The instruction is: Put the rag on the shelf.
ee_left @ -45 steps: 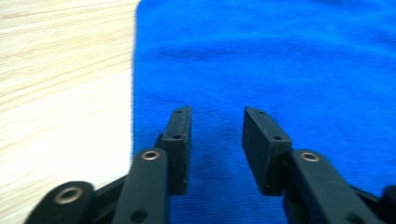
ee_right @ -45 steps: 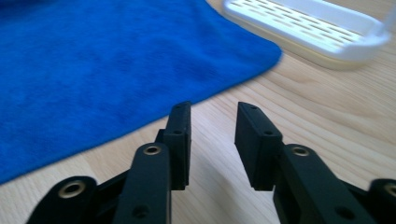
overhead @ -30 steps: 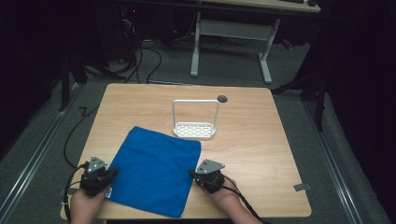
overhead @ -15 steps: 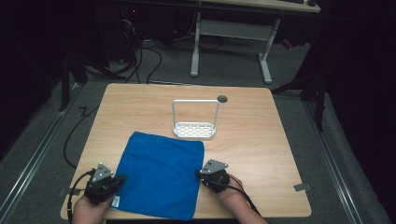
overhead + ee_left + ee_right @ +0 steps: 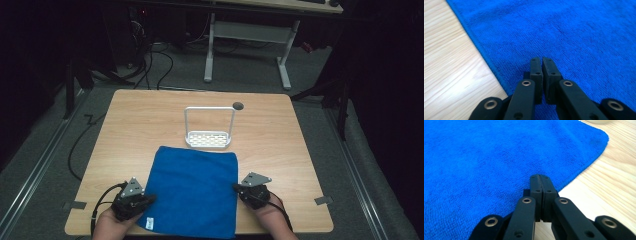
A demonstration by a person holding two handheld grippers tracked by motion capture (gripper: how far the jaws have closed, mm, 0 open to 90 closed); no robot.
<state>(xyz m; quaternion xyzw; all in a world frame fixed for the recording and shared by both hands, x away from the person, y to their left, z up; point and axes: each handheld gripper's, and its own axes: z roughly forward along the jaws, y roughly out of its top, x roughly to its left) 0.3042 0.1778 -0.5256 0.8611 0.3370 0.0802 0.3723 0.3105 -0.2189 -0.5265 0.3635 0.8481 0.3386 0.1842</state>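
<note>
Lying flat on the wooden table (image 5: pixel 280 130), the blue towel (image 5: pixel 195 190) takes up the near middle of the tabletop, with its far edge just in front of a small white wire rack (image 5: pixel 210 131) and its near edge reaching the table's front edge. You can spot a little white tag (image 5: pixel 149 223) at the towel's near left corner. The left gripper (image 5: pixel 148 199) sits at the towel's left edge, close to that near corner, and the right gripper (image 5: pixel 235 187) sits at the towel's right edge, roughly across from it, so the 2 tools are on opposite sides of the cloth with the person's hands coming in from the bottom of the high view. In the left gripper view, the left gripper (image 5: pixel 541 59) has its jaws almost together with just a thin slit between them, tips resting over the towel (image 5: pixel 574 32) a bit in from the hemmed edge, bare wood off to the side; honestly can't tell if any cloth is pinched in there. In the right gripper view, the right gripper (image 5: pixel 540 176) has its jaws pressed fully together, tips right at the towel's (image 5: pixel 486 157) edge where blue meets wood, and again I can't make out whether the fabric is actually caught between them. Towel looks smooth, no big folds. There's also a small dark round hole (image 5: pixel 238 105) in the table just behind the rack, towards the right. Floor behind is grey with cables and a white desk frame (image 5: pixel 247 37).
</note>
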